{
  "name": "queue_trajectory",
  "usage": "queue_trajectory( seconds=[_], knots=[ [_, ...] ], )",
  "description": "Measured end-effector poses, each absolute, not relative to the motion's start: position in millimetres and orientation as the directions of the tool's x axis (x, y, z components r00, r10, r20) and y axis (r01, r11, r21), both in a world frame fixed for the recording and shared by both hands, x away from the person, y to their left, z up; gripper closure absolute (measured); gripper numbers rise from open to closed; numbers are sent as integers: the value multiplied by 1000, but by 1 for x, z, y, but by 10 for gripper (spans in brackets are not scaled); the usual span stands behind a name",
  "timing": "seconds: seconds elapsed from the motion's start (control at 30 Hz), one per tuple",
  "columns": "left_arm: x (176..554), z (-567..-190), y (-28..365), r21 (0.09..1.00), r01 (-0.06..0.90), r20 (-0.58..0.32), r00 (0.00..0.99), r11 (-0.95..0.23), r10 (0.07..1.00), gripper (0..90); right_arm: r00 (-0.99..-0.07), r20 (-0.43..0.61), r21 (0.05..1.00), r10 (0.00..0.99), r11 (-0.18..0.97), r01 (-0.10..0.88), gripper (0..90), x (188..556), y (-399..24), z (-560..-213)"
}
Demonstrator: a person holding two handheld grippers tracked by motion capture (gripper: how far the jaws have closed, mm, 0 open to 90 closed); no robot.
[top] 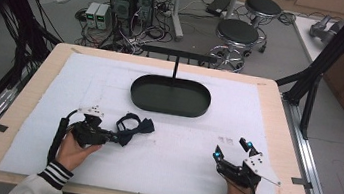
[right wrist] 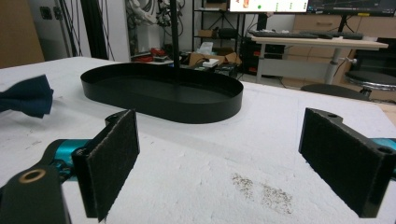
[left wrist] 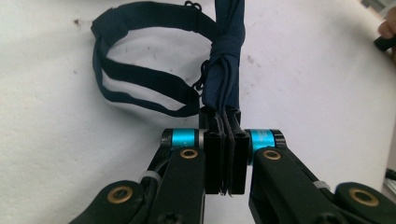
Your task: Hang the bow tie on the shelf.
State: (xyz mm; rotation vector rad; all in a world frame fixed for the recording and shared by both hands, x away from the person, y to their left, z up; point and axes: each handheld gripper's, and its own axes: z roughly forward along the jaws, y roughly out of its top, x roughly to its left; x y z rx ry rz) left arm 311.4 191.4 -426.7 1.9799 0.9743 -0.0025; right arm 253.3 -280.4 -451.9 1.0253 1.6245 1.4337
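The black oval tray (top: 170,95) is sitting at the far middle of the white mat (top: 177,158), a thin post rising from its back rim, and it is holding nothing. The navy bow tie (top: 135,126) is lying on the mat near the person's left, well apart from the tray, its strap looping beside it (seen from the left gripper view). The left gripper (top: 113,137) is pinching one wing of the bow tie between closed jaws. The right gripper (top: 231,148) is resting with jaws spread wide, gripping nothing.
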Motion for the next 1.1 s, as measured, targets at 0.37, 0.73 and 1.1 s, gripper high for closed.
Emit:
queue_trajectory(
  seconds=[0.37, 0.73, 1.1],
  knots=[
    [312, -407, 191, 775, 558, -297, 736, -297, 608, 880, -417, -8, 993, 909, 57, 105, 112, 253, -280, -452],
    [319, -384, 189, 823, 473, -225, 780, -314, 583, 880, -418, -8, 993, 908, 57, 105, 112, 253, -280, -452],
    [322, -383, 191, 875, 383, -142, 788, -296, 600, 880, -417, -12, 993, 909, 59, 101, 112, 253, -280, -452]
  ],
)
